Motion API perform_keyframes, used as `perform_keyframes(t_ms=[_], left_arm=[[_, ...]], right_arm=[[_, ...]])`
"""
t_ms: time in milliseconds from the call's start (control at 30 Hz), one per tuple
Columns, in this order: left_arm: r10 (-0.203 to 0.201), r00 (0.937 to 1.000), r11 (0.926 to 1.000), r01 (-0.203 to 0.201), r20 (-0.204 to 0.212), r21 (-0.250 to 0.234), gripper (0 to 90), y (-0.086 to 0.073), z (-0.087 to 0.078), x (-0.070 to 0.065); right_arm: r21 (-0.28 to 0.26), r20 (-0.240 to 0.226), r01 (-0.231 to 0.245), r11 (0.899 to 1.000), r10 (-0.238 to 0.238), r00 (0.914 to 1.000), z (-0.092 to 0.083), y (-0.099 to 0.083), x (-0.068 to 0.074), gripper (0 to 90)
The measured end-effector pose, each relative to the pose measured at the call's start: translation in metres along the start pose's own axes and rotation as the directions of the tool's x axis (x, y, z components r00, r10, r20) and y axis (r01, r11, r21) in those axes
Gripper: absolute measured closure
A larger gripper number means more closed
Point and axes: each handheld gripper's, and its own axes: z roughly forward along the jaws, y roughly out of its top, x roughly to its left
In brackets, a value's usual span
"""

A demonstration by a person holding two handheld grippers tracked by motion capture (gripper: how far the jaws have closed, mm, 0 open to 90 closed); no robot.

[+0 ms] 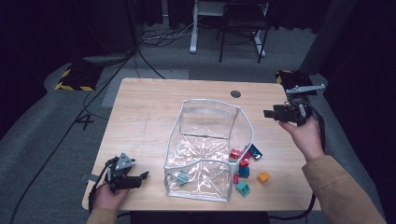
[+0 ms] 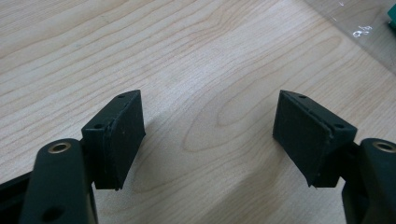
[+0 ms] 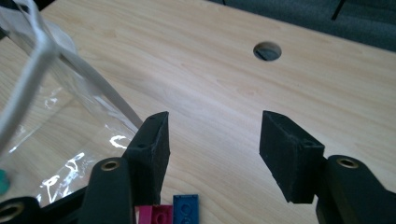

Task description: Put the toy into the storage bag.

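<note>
Job: put the small blocks [image 1: 243, 169] into the clear bag [image 1: 205, 149], as far as I can judge.
Left tool [image 1: 140, 178]: it sits low by the near corner of the worktop [image 1: 140, 116]. Its jaws stand about half open. Nothing is between them, just bare wood.
Right tool [image 3: 212, 154]: it hangs over the far side of the worktop, held in a hand [image 1: 306, 135]. Its jaws are open and hold nothing.
Bag: it stands open, just to the left of the right tool and ahead of the left tool.
Blocks: they lie in a little heap below and behind the right tool, right beside the bag. There are red, blue, teal and orange ones. A pink block [image 3: 161, 215] and a blue block [image 3: 186, 210] peek out under the right tool.
Done: one teal block [image 1: 181, 177] looks to be in the bag already.
Left: most of the blocks are not in yet. I think the job has only just begun.
Next: the right tool likely needs to come back and down to grab a block.
</note>
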Motion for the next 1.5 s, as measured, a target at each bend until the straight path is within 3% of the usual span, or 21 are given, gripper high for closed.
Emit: perform_keyframes(t_ms=[300, 800, 1500], left_arm=[[-0.001, 1.0, 1.0, 0.001, -0.001, -0.001, 25.3, 0.0, 0.0, 0.0], [-0.002, 1.0, 1.0, 0.002, -0.001, 0.0, 25.3, 0.0, 0.0, 0.0], [-0.003, 1.0, 1.0, 0.003, -0.001, -0.001, 25.3, 0.0, 0.0, 0.0]], right_arm=[[0.051, -0.004, -0.033, 0.998, 0.033, 0.9994, 0.027, -0.028, -0.009, 44.4], [0.144, -0.008, -0.026, 0.989, 0.028, 0.9996, 0.062, -0.063, -0.004, 47.4], [0.26, -0.024, 0.037, 0.965, -0.032, 0.9992, 0.088, -0.102, 0.013, 46.7]])
